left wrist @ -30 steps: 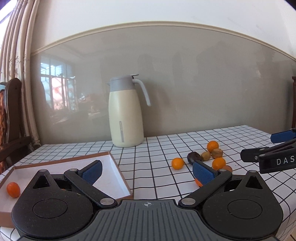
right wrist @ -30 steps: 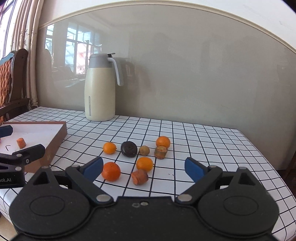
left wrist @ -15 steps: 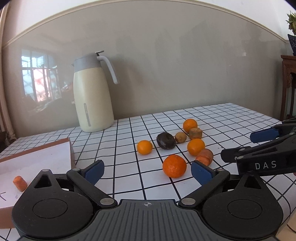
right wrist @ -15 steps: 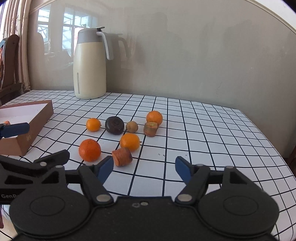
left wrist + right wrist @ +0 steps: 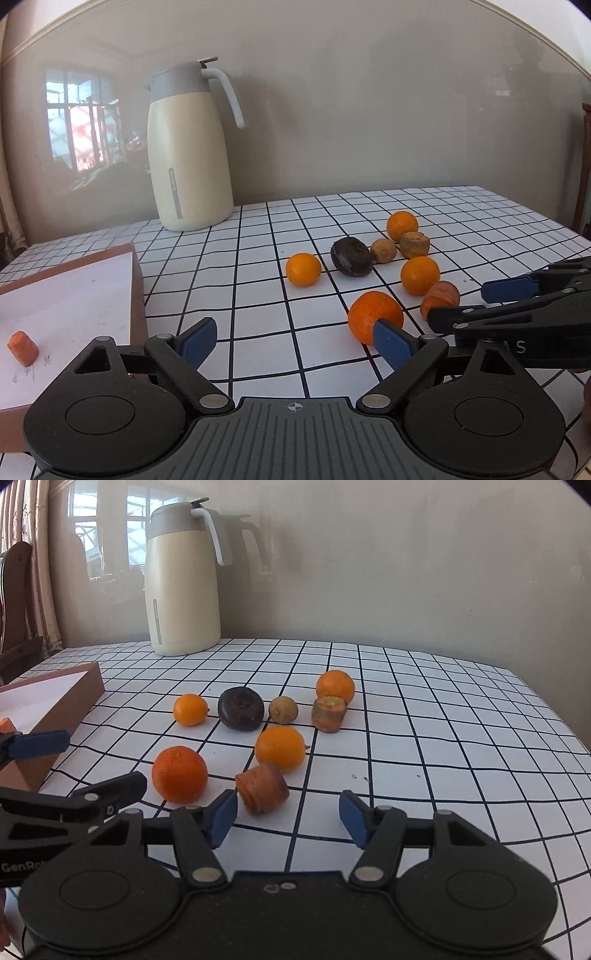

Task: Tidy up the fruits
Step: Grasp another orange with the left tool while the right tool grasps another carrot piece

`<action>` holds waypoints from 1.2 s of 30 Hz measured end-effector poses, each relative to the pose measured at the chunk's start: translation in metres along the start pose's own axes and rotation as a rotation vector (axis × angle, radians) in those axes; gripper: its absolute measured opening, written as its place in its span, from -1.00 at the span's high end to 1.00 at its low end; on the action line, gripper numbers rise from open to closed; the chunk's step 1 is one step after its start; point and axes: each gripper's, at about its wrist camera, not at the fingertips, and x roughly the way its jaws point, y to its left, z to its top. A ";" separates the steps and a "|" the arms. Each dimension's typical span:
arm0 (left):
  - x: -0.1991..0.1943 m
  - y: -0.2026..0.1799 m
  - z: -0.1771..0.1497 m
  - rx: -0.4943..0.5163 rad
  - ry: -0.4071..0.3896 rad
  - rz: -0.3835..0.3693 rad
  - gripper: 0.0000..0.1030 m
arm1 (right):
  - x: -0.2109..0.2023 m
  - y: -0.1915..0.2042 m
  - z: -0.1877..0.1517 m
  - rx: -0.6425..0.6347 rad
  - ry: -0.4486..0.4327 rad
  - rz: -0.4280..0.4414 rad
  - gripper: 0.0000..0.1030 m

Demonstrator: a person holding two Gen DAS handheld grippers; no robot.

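Left wrist view: left gripper (image 5: pixel 295 341) low over the checked tablecloth (image 5: pixel 258 280), jaws wide but closing, nothing between the pads, only bare cloth. Right blue pad overlaps the front edge of the big orange (image 5: pixel 375 319) in the pic; can't tell if it touches. Right gripper (image 5: pixel 495 302) comes in from the right edge, its tips next to the carrot chunk (image 5: pixel 441 301). Behind those: a smaller orange (image 5: pixel 420 275), a dark round fruit (image 5: pixel 351 256), a small orange (image 5: pixel 303 269) to its left, a brown kiwi-like fruit (image 5: pixel 384 250), a second, greenish carrot stub (image 5: pixel 414 244) and a far orange (image 5: pixel 402 225). Cardboard box (image 5: pixel 137 295) at left w/ white inside; one carrot piece (image 5: pixel 23 348) lies in it. Cream jug (image 5: pixel 188 155) stands at the back by the wall.

Right wrist view: right gripper (image 5: pixel 288 818) about half open, jaws closing, nothing gripped. Carrot chunk (image 5: pixel 263 788) lies just ahead of the left pad, not between the pads; cloth only in the gap. Big orange (image 5: pixel 180 774) to the left, near the left gripper's (image 5: pixel 88 768) black tip. Mid orange (image 5: pixel 280 748) just behind the chunk. Box corner (image 5: pixel 74 698) at left, well apart from the fruit cluster.
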 end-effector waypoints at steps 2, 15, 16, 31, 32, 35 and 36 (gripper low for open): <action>0.001 -0.002 0.001 0.007 -0.005 -0.002 -0.78 | 0.005 0.000 0.003 0.002 0.017 -0.011 0.01; 0.015 -0.019 0.016 0.039 0.016 -0.060 -0.70 | 0.022 -0.032 0.015 0.043 0.024 -0.051 0.12; 0.019 -0.022 0.018 0.047 0.023 -0.061 -0.62 | 0.022 -0.032 0.015 0.040 0.025 -0.051 0.13; 0.045 -0.038 0.020 0.043 0.117 -0.107 0.01 | 0.020 -0.038 0.014 0.046 0.021 -0.048 0.42; 0.044 -0.038 0.020 0.047 0.117 -0.107 0.03 | 0.019 -0.038 0.014 0.046 0.021 -0.047 0.43; 0.043 -0.040 0.020 0.060 0.114 -0.112 0.16 | 0.019 -0.039 0.015 0.054 0.023 -0.044 0.45; 0.042 -0.041 0.020 0.061 0.114 -0.112 0.21 | 0.019 -0.040 0.014 0.055 0.022 -0.043 0.46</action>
